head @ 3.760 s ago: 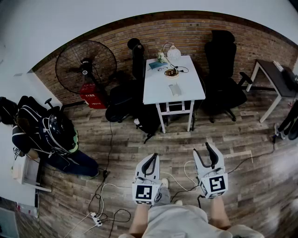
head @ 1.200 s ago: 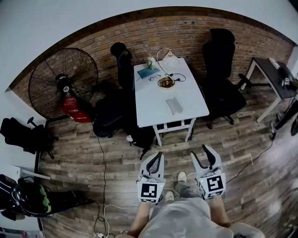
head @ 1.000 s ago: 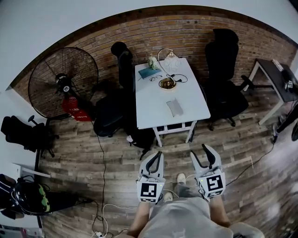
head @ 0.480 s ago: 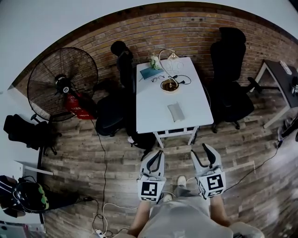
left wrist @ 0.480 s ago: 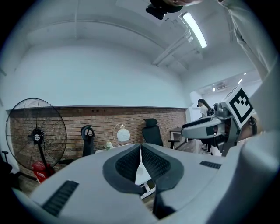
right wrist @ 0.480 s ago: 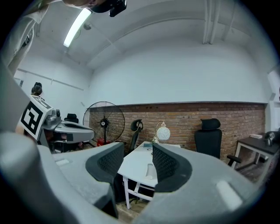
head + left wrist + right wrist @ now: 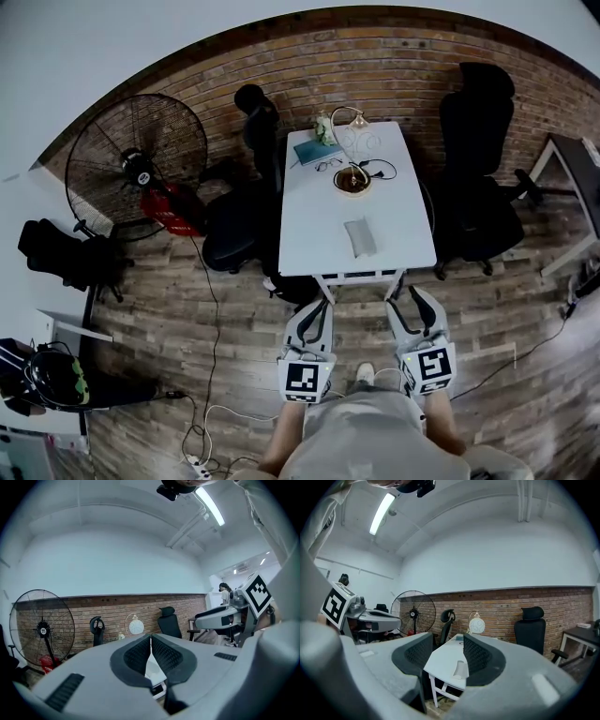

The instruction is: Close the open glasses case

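Two chairs [image 7: 236,223] [image 7: 480,192] flank table [image 7: 384,202], glasses case [image 7: 360,237] atop

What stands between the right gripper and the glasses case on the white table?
Nothing visible. The right gripper, jaws apart, hangs just short of the table's near edge. The glasses case lies on bare tabletop beyond it, with the bowl farther back.

No legible word, brand, number or sign is being shown on anything, and only letterless black-and-white square markers [image 7: 302,381] are being displayed on the cubes of the left claw [image 7: 320,305] and right claw [image 7: 406,300].
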A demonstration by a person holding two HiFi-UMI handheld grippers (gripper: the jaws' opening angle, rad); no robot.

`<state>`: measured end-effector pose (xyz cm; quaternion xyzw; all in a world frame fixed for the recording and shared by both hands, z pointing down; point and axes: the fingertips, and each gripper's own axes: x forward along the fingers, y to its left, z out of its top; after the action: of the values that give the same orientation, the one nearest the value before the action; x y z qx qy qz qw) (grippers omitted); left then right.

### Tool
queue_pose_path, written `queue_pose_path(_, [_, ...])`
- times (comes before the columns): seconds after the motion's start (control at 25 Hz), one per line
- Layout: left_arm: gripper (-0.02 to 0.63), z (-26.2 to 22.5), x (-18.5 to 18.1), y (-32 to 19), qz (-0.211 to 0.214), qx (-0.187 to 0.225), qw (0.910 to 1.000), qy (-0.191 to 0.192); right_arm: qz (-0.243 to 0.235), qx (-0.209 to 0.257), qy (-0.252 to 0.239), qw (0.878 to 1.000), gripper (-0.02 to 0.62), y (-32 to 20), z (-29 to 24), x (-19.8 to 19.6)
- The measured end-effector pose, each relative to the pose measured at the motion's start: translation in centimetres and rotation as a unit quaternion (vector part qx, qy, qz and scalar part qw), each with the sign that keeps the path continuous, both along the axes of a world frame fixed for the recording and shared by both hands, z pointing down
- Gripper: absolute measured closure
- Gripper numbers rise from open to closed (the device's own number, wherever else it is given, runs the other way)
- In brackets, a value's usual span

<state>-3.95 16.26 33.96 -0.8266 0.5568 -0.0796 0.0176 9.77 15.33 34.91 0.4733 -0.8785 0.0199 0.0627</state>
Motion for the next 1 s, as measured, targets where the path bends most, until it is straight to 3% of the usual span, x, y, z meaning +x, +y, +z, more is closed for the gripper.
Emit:
queue_pose_path(0.44, [0.594, 0.1, 0.4, -1.3, -0.030, 0.000, 0.9995, -0.007, -0.029, 0.003, -0.011, 1.000, 0.388, -2.2, -0.2, 0.4])
queue_pose_path(0.84, [0.594, 0.1, 1.0, -3.1, -0.023, 0.001, 0.9997, -0.011, -0.015, 0.012, -0.010, 1.000, 0.388, -3.8, -0.4, 1.4])
queue_pose_path(1.0, [0.594, -0.5, 1.1, -4.3, -0.011, 0.022, 0.9997, -0.010, -0.010, 0.014, -0.006, 1.000, 0.388, -4.6, -0.6, 1.3])
